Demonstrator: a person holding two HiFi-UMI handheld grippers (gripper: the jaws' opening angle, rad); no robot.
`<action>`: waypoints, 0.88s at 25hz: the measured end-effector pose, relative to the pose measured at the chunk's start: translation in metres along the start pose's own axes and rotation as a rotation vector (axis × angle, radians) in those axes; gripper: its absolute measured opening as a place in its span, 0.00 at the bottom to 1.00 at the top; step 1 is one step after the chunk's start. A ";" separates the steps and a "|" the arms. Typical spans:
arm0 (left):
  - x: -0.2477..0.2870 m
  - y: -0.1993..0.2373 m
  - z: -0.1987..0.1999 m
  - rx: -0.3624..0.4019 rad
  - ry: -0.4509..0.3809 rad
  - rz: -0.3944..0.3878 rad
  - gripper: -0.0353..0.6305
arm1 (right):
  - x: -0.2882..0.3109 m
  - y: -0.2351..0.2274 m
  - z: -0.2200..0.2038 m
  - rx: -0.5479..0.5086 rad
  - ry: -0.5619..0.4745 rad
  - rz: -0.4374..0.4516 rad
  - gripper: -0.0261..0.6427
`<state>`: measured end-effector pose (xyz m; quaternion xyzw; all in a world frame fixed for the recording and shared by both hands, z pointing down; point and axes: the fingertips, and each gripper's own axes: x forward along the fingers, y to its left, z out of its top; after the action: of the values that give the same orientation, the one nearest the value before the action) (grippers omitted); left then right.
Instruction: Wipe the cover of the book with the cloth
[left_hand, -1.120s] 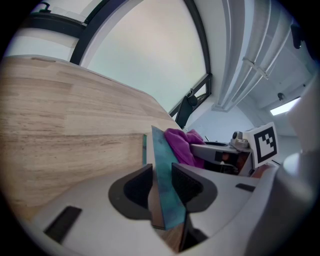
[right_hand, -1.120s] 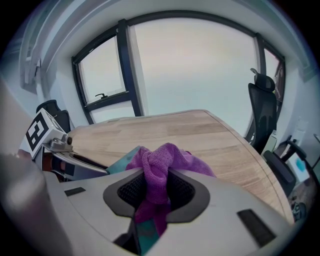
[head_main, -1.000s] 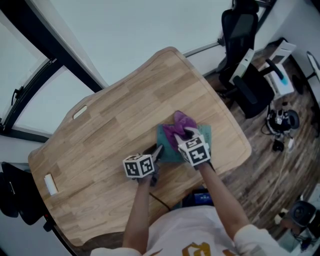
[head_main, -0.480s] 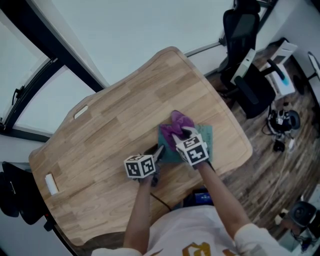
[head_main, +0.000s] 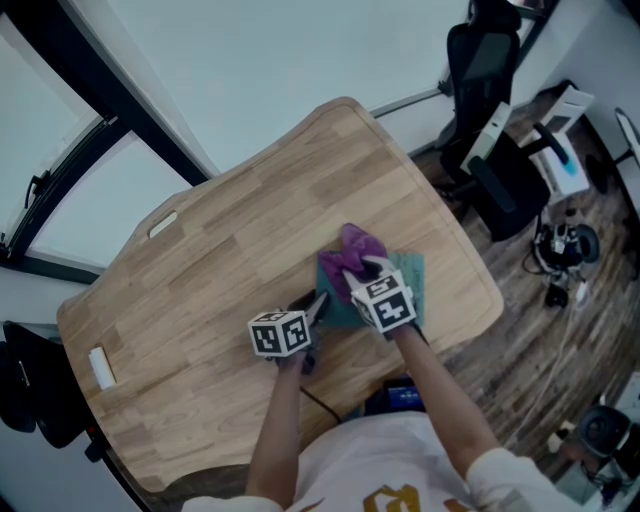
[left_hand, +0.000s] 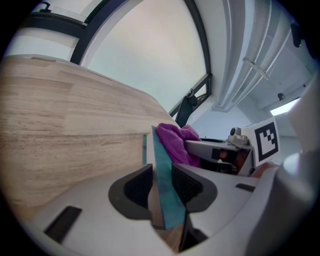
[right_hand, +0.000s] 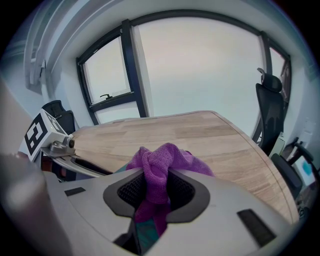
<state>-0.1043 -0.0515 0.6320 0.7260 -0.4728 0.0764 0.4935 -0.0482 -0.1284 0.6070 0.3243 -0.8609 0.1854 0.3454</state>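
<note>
So the book (head_main: 411, 272) is a thin one with a teal cover, sitting on the wooden table (head_main: 200, 280). The left gripper (left_hand: 162, 186) has its jaws clamped on the book's near edge, and the cover runs straight out ahead of it. The right gripper (right_hand: 156, 192) is pinched tight on a bunched-up purple cloth (right_hand: 159, 162). It looks knit and fuzzy, and it spills out past the tips onto the cover, just to the right of the left gripper.
</note>
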 end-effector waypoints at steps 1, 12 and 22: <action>0.000 0.000 0.000 0.000 0.000 0.001 0.24 | 0.000 0.000 -0.001 0.000 0.001 -0.002 0.19; 0.001 0.002 0.000 -0.005 0.001 0.002 0.24 | -0.008 0.008 -0.009 0.006 0.022 0.016 0.19; 0.000 -0.003 0.007 0.008 -0.004 -0.004 0.24 | -0.013 0.013 -0.017 0.001 0.025 0.036 0.19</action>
<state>-0.1049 -0.0567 0.6264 0.7289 -0.4723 0.0759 0.4897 -0.0423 -0.1042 0.6085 0.3068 -0.8620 0.1960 0.3527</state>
